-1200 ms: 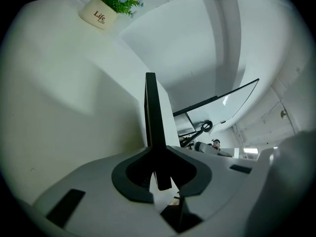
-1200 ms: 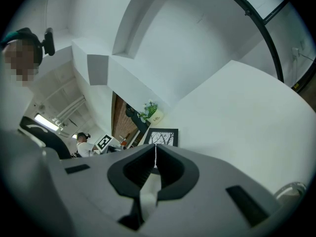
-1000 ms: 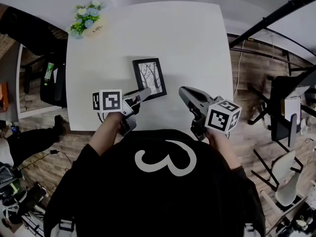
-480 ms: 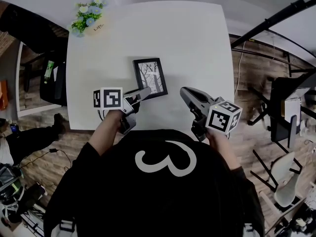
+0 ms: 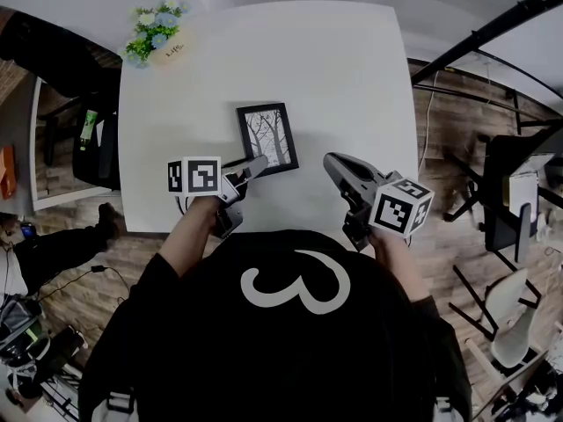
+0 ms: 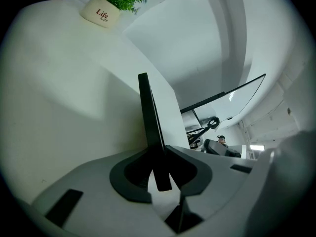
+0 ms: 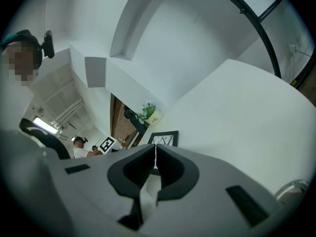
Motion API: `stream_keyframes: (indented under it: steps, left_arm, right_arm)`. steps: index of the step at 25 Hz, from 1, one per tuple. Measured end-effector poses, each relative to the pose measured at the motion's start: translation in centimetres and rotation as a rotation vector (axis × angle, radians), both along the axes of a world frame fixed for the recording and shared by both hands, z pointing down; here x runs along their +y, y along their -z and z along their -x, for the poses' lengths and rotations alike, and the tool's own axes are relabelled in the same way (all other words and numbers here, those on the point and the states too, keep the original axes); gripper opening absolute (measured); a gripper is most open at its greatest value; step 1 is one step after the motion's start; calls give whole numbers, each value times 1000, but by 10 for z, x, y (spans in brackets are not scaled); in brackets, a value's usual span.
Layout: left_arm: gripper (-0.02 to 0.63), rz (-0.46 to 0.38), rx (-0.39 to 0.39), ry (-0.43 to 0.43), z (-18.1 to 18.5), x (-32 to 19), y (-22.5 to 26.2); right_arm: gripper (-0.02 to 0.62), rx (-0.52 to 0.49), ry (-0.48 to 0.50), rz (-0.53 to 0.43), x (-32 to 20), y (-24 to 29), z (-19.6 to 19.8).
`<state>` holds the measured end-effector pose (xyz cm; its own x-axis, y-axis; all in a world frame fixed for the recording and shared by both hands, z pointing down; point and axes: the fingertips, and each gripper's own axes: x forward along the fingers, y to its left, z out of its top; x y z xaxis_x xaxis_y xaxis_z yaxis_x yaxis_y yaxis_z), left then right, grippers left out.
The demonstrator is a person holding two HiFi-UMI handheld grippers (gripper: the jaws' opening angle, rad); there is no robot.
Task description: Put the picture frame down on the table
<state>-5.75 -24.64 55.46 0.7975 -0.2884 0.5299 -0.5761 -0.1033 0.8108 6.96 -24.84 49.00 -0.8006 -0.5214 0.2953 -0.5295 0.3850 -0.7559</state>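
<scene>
The black picture frame [image 5: 266,139], with a tree print in it, is over the middle of the white table [image 5: 352,77], its face turned up to the head camera. My left gripper [image 5: 255,163] is shut on its near lower edge. In the left gripper view the frame [image 6: 148,112] runs edge-on up out of the jaws of the left gripper [image 6: 160,152]. I cannot tell whether it lies flat on the table. My right gripper [image 5: 332,159] hovers to the frame's right, shut and empty. The right gripper view shows the frame [image 7: 164,138] just beyond the right gripper [image 7: 155,148].
A small flower pot [image 5: 158,33] stands at the table's far left corner. It also shows in the left gripper view, pot [image 6: 106,11]. A black stand and chairs [image 5: 506,192] are on the wooden floor to the right. The table's near edge [image 5: 290,222] is close to my body.
</scene>
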Motion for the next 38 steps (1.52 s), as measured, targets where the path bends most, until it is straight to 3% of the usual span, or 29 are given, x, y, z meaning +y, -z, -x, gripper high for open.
stream_keyframes:
  steps: [20,38]
  left_arm:
    - [89,-14,-85,-1,5,-2,-16]
    - [150,-74,-235,-20,11,-1,-23]
  right_arm:
    - [25,-8,-2,13,0,-4,-2]
    - [25,-10,14,24,9,-7,0]
